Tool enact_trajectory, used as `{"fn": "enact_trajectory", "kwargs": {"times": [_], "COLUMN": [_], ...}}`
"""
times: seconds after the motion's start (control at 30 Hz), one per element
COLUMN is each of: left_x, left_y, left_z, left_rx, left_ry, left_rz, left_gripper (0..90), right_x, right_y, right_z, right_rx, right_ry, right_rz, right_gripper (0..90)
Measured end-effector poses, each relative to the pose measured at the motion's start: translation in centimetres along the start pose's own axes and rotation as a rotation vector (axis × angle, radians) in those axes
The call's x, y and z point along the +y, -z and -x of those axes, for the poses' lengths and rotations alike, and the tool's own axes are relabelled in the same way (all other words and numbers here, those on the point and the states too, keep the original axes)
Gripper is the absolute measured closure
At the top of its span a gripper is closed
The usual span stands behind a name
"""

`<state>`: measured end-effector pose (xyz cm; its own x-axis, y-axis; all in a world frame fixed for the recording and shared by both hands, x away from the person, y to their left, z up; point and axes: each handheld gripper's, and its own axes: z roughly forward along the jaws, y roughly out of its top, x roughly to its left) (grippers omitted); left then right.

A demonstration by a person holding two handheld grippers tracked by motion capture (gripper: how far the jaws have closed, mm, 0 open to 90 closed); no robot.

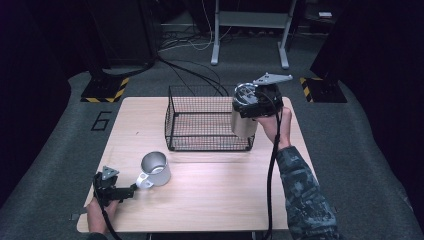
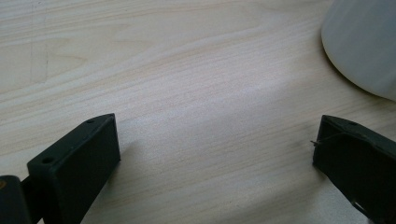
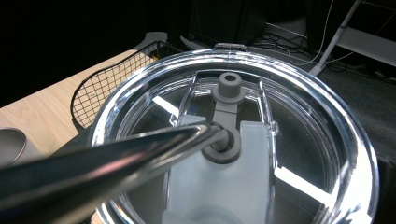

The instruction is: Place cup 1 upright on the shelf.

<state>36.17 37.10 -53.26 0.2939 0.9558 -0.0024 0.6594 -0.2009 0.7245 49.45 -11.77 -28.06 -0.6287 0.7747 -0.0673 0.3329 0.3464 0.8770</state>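
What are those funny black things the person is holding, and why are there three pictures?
Those are hand-held grabbers with two fingers each, and each carries a little camera. One picture looks down from above the wooden table; the other two come from the grabbers' own cameras. On the table stand a black wire basket and a metal mug with a white handle. The left gripper sits low by the mug's handle, its fingers apart over bare wood. The right gripper holds up a steel tumbler beside the basket. Its camera sees the tumbler's clear lid and a metal straw up close.
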Motion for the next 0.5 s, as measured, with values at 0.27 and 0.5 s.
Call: {"fn": "enact_trajectory", "kwargs": {"times": [0.27,0.5], "left_x": [0.0,0.0], "left_y": [0.0,0.0], "left_z": [0.0,0.0], "left_rx": [0.000,-0.001], "left_ry": [0.000,-0.001], "left_rz": [0.000,0.000], "left_gripper": [0.5,0.5], "right_x": [0.5,1.1], "right_y": [-1.0,-2.4], "right_z": [0.0,0.3], "right_rx": [0.002,0.000], "right_ry": [-0.001,-0.002], "right_rz": [-0.010,-0.024], "right_gripper": [3.5,3.5]}}
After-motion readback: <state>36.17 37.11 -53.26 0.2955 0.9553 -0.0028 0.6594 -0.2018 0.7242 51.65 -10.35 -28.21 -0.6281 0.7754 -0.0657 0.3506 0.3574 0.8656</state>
